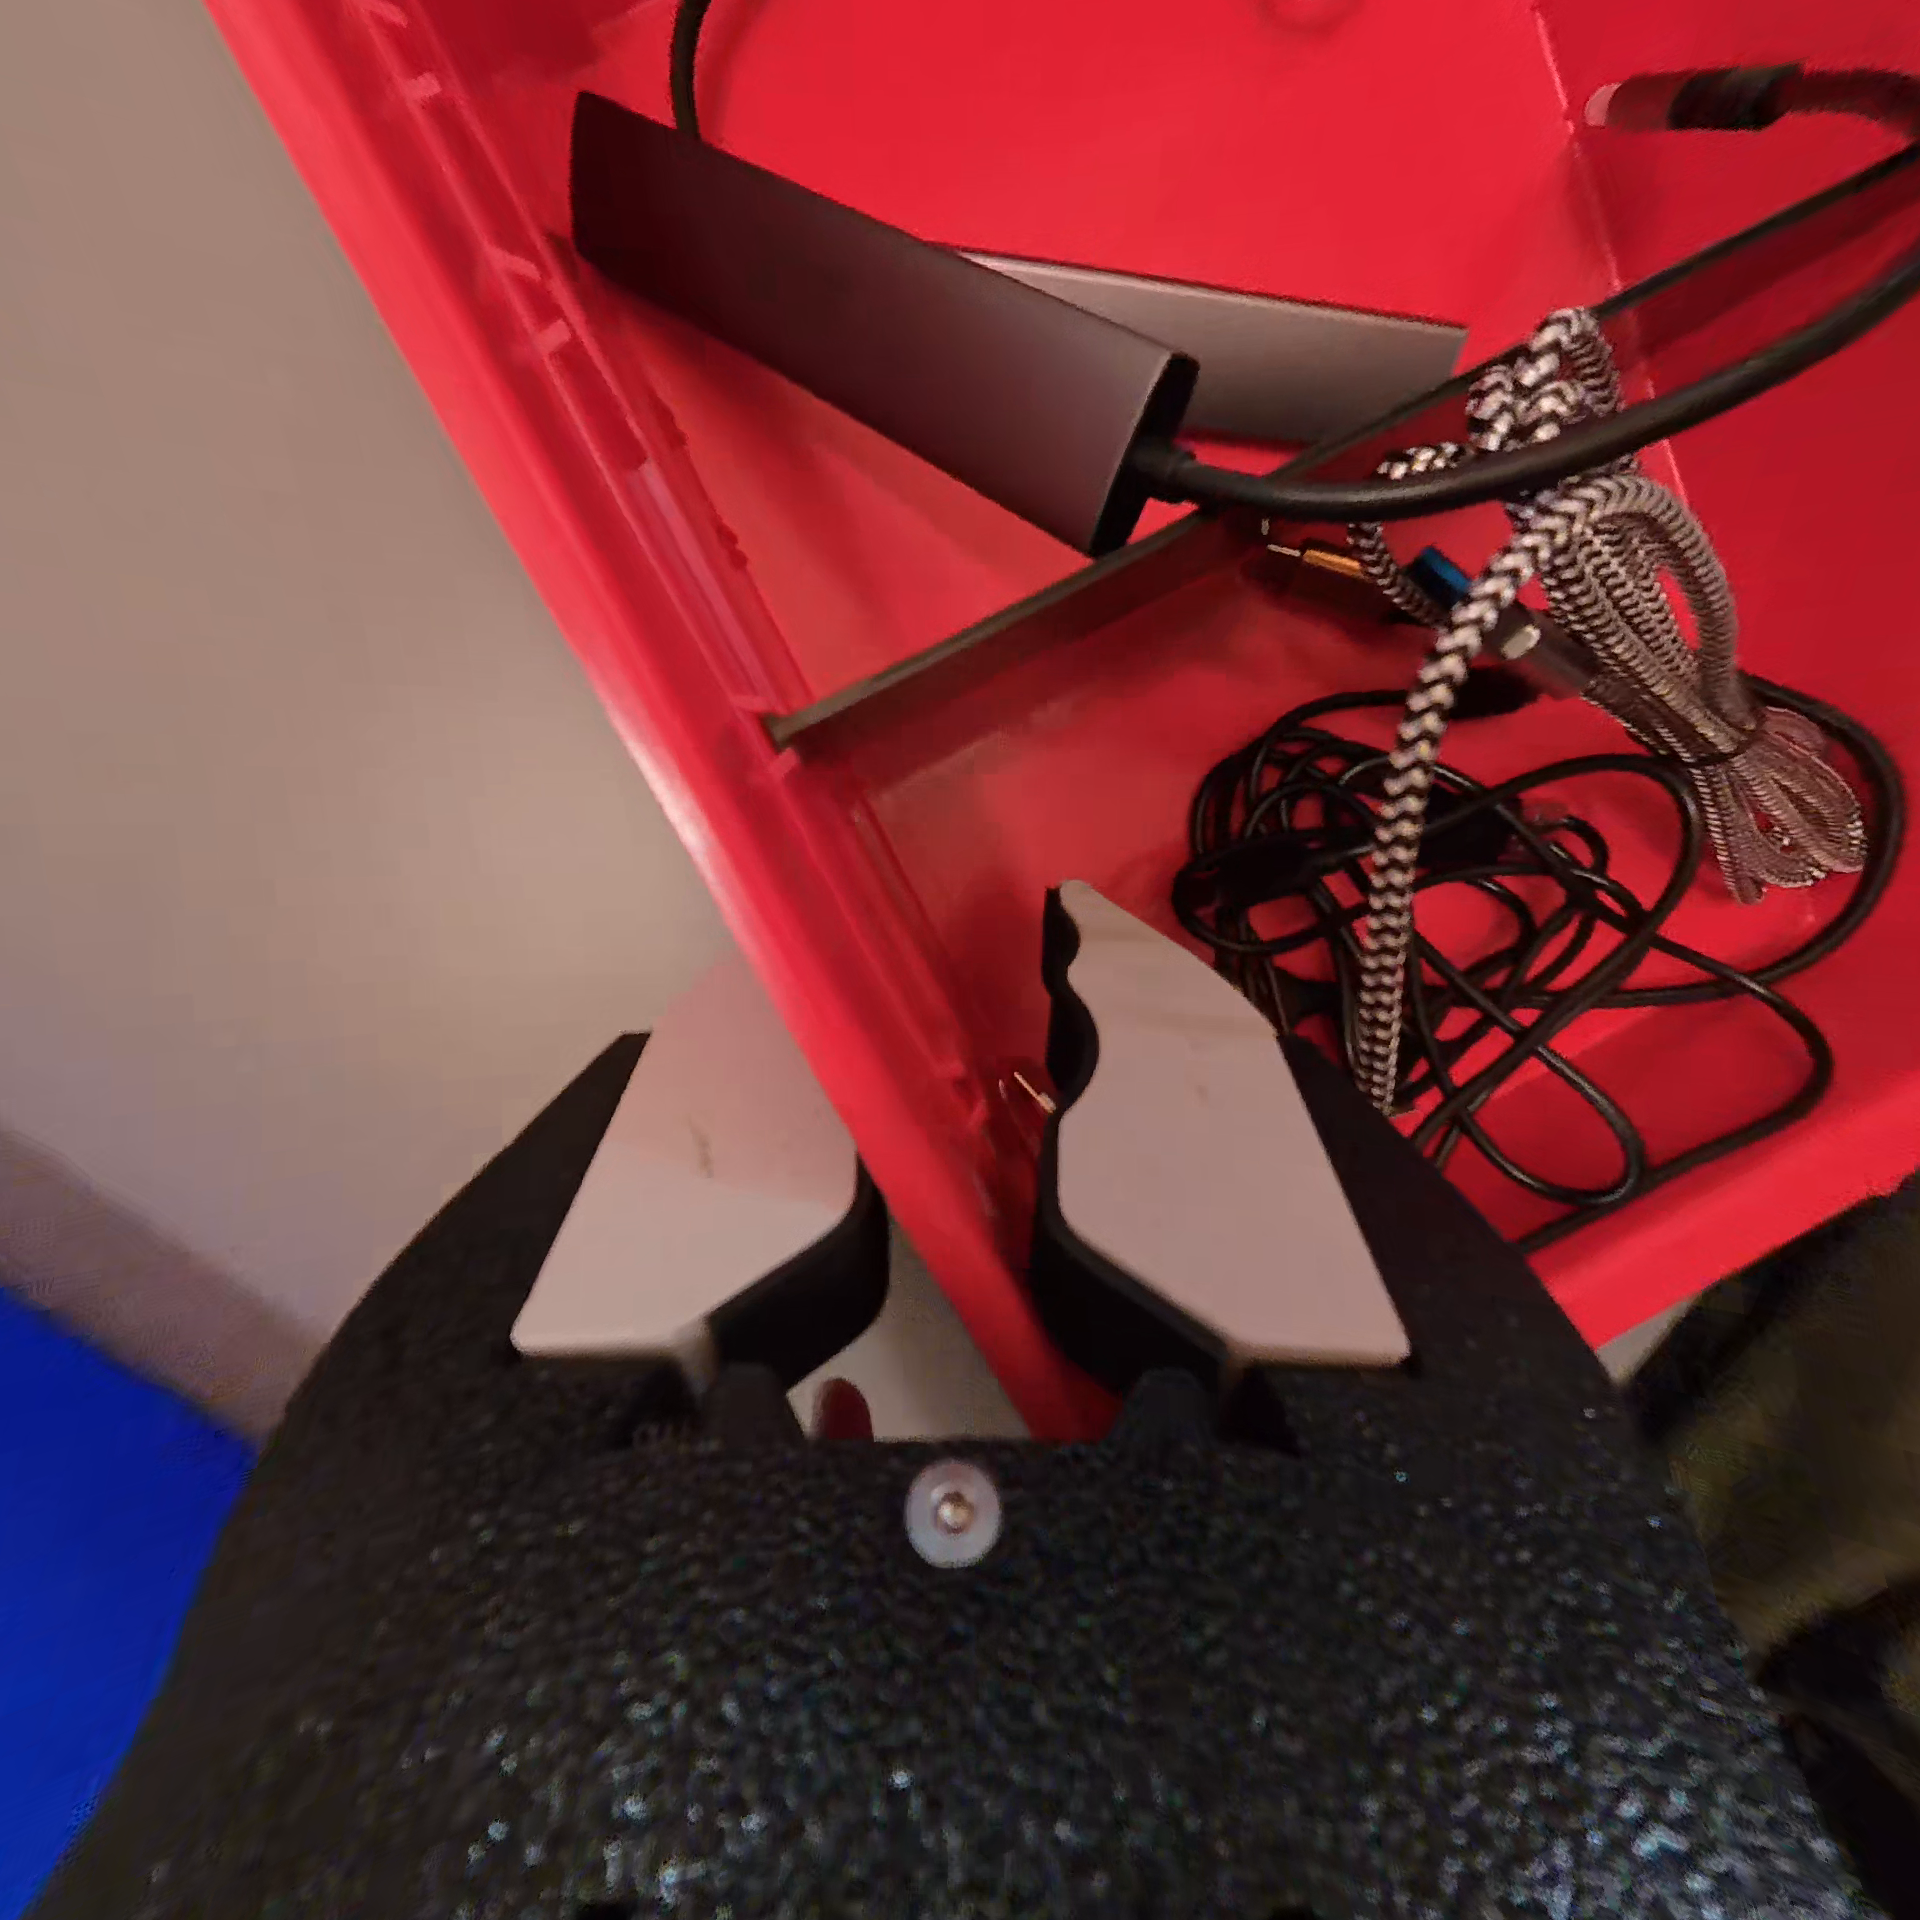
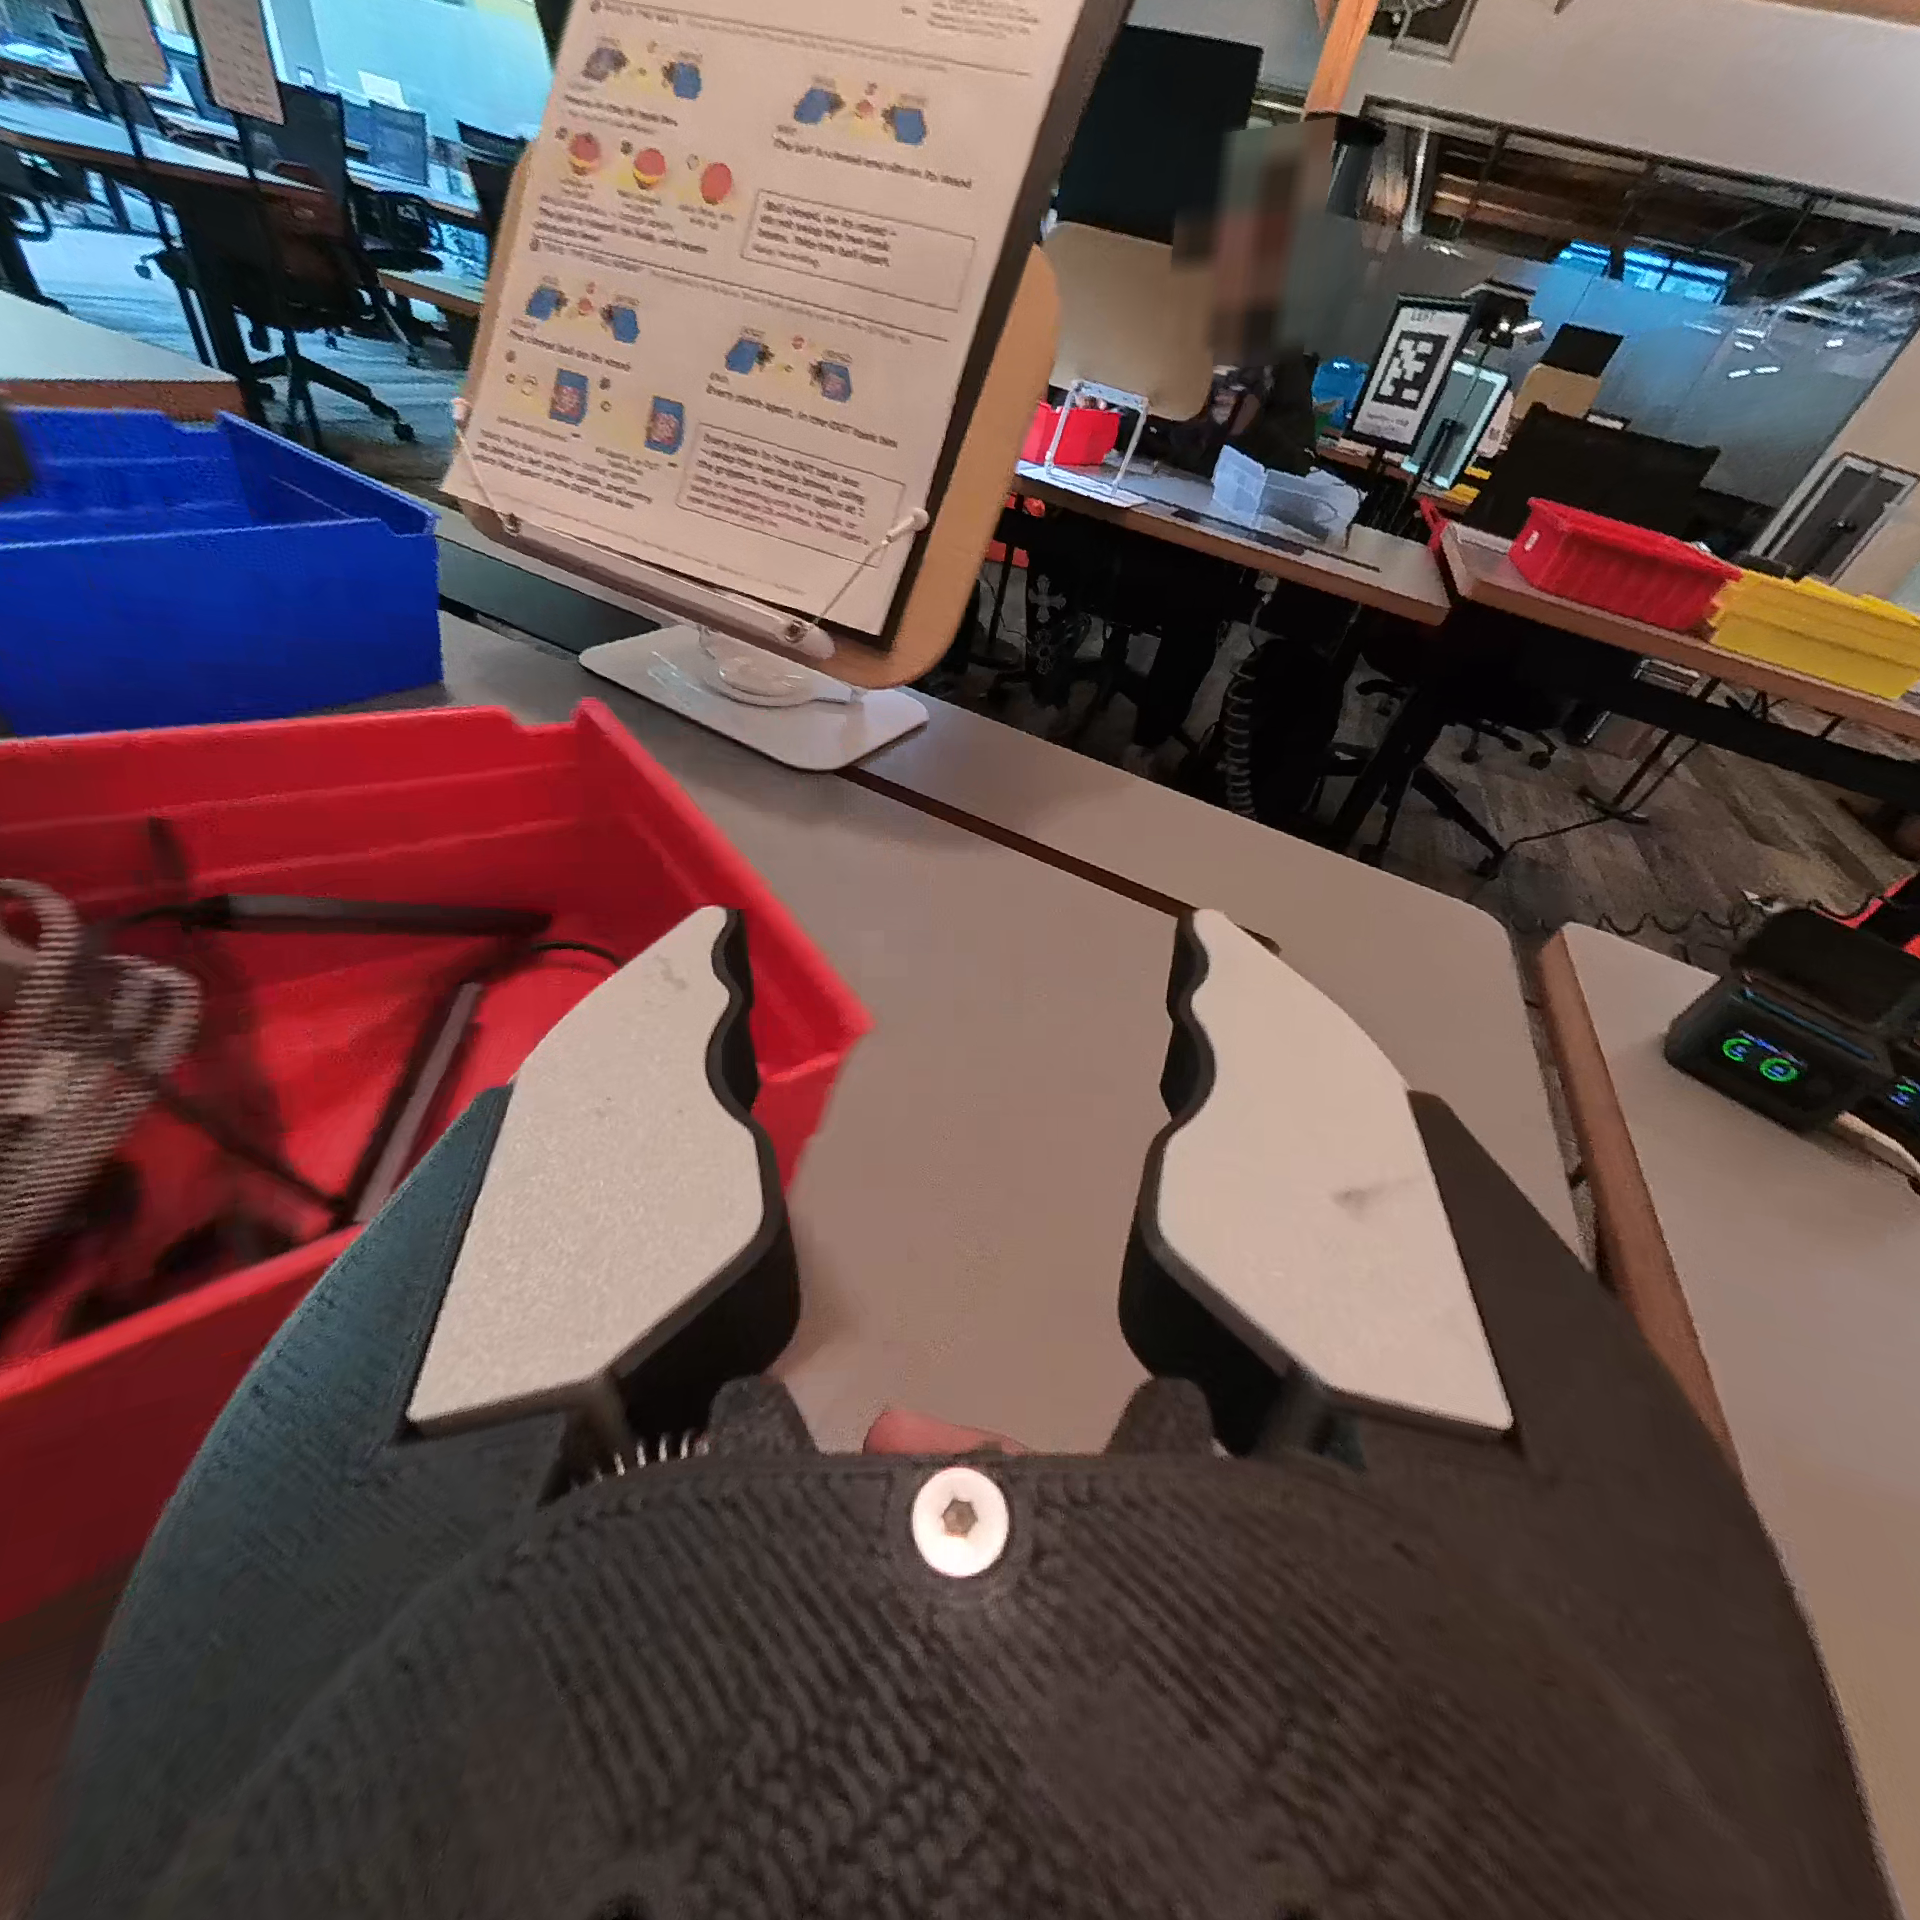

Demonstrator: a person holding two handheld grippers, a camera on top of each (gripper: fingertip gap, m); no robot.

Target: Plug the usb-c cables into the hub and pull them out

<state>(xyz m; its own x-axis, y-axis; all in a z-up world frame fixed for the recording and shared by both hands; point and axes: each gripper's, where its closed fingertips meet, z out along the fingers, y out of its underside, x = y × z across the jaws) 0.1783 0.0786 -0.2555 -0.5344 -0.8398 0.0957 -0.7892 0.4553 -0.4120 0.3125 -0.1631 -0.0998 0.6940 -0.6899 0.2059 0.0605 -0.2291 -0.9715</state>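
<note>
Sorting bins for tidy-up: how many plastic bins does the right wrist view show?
4: red bin by the tongs, blue bin behind it, red bin and yellow bin on the far table. Others possibly hidden.

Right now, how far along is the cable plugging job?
Nothing looks done: the grey hub lies in the red bin with only its own black lead attached, the braided cable loose beside it. In hand: the left gripper straddles the bin's wall, not clearly clamped; the right gripper is open over the table. All plugging and unplugging remains.
</note>
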